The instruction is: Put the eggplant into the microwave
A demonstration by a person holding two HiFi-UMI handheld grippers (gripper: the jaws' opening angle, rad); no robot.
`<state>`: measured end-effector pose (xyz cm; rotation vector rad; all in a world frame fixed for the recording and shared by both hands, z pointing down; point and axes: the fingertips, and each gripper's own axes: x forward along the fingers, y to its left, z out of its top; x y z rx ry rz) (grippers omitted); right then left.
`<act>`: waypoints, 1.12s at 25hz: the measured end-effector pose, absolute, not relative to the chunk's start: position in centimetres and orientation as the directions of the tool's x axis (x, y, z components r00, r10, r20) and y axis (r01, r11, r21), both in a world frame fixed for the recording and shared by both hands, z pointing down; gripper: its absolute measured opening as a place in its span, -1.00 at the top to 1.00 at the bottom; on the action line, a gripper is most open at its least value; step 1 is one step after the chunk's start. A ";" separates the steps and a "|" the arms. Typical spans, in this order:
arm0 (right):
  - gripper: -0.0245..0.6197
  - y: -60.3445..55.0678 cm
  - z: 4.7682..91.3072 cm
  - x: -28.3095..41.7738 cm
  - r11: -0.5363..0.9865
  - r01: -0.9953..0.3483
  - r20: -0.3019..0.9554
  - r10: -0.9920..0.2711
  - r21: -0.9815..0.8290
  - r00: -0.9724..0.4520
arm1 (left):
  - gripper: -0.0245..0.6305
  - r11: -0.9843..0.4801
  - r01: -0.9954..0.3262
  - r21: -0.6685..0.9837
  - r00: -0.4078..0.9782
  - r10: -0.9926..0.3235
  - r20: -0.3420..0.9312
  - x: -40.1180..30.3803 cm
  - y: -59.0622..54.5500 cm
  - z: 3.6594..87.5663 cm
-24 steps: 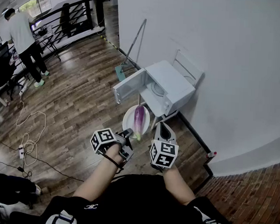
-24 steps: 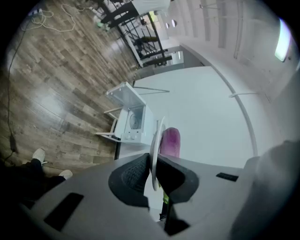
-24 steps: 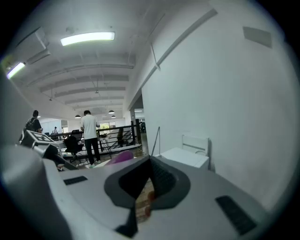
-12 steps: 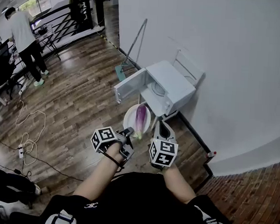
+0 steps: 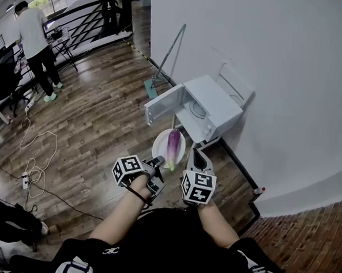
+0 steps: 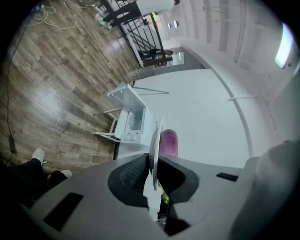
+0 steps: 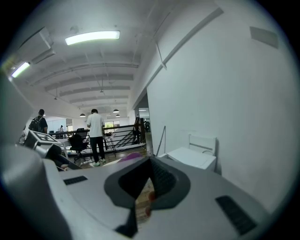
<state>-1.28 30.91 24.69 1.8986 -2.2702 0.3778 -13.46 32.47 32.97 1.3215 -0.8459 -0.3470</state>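
Head view: shows the left gripper (image 5: 156, 164) clamped on the near rim of a white plate (image 5: 159, 145), held out above the wood floor (image 5: 91, 116). Shows the eggplant (image 5: 173, 144) lying lengthwise on that plate, in front of the microwave (image 5: 216, 104) and not inside it. Places the microwave against the wall (image 5: 268, 64), door (image 5: 161, 105) swung open to the left. Places the right gripper (image 5: 194, 156) just beside the plate's right rim; contact with the rim not determinable here. Left gripper view: shows both jaws of the left gripper (image 6: 153, 161) pressed onto the plate (image 6: 154, 138), seen edge-on, with the eggplant (image 6: 168, 143) on the plate's right-hand face. Shows the microwave (image 6: 131, 119) beyond, door (image 6: 123, 96) open. Right gripper view: shows the jaws of the right gripper (image 7: 150, 161) closed tip to tip, nothing between them, floor visible through the narrow gap lower down. Shows a purple sliver of eggplant (image 7: 131, 157) just left of the jaws, the white microwave top (image 7: 190, 157) ahead to the right, and a person (image 7: 97, 133) standing by a railing (image 7: 119, 136) in the background.
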 end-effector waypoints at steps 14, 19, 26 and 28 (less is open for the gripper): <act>0.89 28.1 26.4 -0.8 0.167 -0.982 0.298 -0.936 -0.091 -0.187 | 0.83 0.276 -0.239 0.931 0.658 -0.659 0.364 -13.4 30.2 34.6; 0.89 23.5 26.4 0.0 0.173 -0.979 0.282 -0.939 -0.112 -0.198 | 0.82 0.275 -0.253 0.927 0.642 -0.670 0.374 -13.4 26.5 35.1; 0.89 17.0 26.2 1.1 0.199 -0.974 0.268 -0.938 -0.105 -0.220 | 0.83 0.261 -0.252 0.932 0.629 -0.688 0.363 -12.2 20.0 34.8; 0.89 14.9 26.2 1.6 0.201 -0.974 0.275 -0.935 -0.103 -0.222 | 0.83 0.267 -0.235 0.935 0.631 -0.689 0.356 -11.4 18.1 34.7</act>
